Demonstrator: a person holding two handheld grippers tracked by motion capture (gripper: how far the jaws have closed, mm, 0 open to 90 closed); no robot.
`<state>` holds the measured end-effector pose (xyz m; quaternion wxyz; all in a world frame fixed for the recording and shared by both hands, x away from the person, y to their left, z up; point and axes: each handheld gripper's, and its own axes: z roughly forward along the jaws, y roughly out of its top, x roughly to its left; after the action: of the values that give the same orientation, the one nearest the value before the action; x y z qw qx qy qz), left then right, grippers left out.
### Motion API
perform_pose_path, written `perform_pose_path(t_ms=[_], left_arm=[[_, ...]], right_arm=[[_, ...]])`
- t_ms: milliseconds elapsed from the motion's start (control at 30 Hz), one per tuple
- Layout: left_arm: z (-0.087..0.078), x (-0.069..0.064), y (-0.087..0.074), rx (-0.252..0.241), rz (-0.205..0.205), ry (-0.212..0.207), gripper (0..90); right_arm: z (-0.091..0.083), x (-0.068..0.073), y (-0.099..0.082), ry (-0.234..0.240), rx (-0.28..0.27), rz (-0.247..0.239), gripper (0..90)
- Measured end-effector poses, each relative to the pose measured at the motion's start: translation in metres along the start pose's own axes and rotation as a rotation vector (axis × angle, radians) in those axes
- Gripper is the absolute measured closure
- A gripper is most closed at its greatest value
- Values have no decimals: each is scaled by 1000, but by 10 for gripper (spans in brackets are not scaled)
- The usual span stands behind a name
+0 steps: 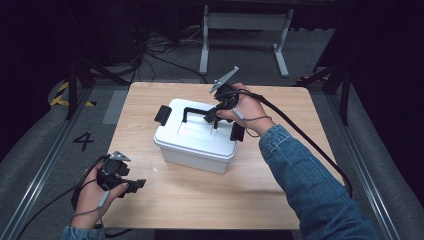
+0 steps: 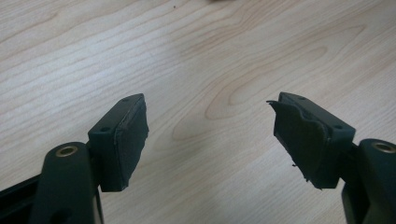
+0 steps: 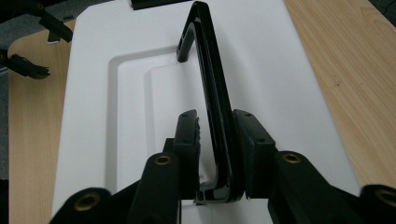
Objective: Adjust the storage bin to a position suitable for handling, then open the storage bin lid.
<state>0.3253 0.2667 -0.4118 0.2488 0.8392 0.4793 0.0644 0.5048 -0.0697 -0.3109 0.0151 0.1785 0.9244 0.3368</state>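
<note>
White box (image 1: pixel 192 142) sits mid-table, lid on, black handle (image 1: pixel 200 111) raised upright over the lid recess. End clips: one at the box's 10 o'clock (image 1: pixel 162 115), one at its 3 o'clock (image 1: pixel 237 131); both look flipped out, can't tell for sure. Right gripper (image 1: pixel 216 116) comes in from the box's 2 o'clock, jaws nearly closed around the handle's right end; in the right gripper view the pads (image 3: pixel 189 135) flank the bar (image 3: pixel 212 93), right pad touching, a sliver of gap on the left. Left gripper (image 1: pixel 135 184) rests at the box's 7 o'clock, well apart, jaws wide, nothing between them, just bare table (image 2: pixel 210 56) below.

Progress, as a judgement: handle is stood up and grasped, so the grab is done. Box bottom looks flat on the wood, so the lift or carry is left. Left hand idle for now.
</note>
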Motion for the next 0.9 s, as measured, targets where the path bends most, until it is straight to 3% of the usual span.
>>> perform_pose_path(t_ms=[100,333,900], left_arm=[[3,0,4,4,13,-3,270],[4,1,13,-3,20,-19,269],[7,3,18,-2,27,-29,269]], right_arm=[[2,3,4,10,16,-11,807],[1,4,5,62,28,-33,838],[-2,8,6,48,7,-65,848]])
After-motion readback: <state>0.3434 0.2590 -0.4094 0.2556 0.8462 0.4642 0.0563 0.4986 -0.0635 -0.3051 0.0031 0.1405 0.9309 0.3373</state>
